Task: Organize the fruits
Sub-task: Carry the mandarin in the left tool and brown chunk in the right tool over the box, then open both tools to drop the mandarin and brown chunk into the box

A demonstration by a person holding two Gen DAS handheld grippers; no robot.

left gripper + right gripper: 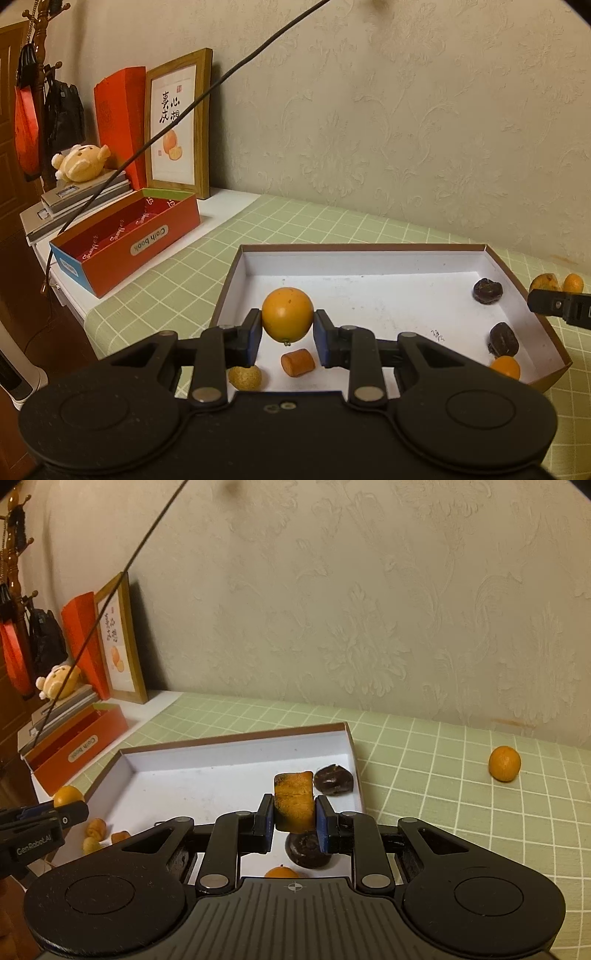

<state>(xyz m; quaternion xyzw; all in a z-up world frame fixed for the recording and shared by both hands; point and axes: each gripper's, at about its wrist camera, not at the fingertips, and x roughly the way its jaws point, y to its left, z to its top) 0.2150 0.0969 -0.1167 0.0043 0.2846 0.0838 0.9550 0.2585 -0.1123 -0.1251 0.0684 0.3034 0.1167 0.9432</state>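
Observation:
My left gripper (287, 334) is shut on a round orange fruit (287, 314) and holds it above the near left part of the white shallow box (369, 280). My right gripper (294, 821) is shut on a brown-orange fruit chunk (294, 801) above the box's right side (221, 771). In the box lie an orange cylinder piece (297, 362), a yellowish piece (245, 377), two dark wrinkled fruits (487, 291) (503, 339) and a small orange (505, 367). The right gripper's tip (554, 306) shows at the left view's right edge.
A small orange (504, 763) lies on the green checked cloth to the right of the box. An open red "Cloth book" box (125, 243), a framed picture (177, 125), stacked books with a plush toy (79, 162) stand at the left. A cable (207, 96) hangs across.

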